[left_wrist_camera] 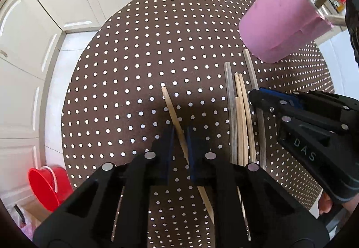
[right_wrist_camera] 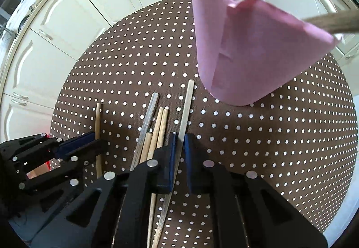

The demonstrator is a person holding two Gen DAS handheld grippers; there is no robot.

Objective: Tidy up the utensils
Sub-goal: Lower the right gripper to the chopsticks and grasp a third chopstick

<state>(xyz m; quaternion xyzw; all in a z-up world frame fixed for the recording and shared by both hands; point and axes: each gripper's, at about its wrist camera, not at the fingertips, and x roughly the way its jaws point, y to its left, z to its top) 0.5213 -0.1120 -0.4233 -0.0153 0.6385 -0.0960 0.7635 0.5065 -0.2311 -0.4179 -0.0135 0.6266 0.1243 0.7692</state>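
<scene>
Red bucket (left_wrist_camera: 48, 187) low on the floor, far left. Left tool (left_wrist_camera: 179, 149) pinching a lone wooden stick (left_wrist_camera: 174, 113) on the dotted counter (left_wrist_camera: 134, 68). Beside it, a bundle (right_wrist_camera: 154, 131) of pale and grey sticks. Right tool (right_wrist_camera: 178, 153) pressed onto a grey stick (right_wrist_camera: 187, 104). Pink cup (right_wrist_camera: 242, 50) beyond, sticks inside.

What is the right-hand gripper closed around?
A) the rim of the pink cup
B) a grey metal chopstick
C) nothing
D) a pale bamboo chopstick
B: the right gripper has its blue pads pinched on a grey metal chopstick lying on the dotted tablecloth.
</scene>
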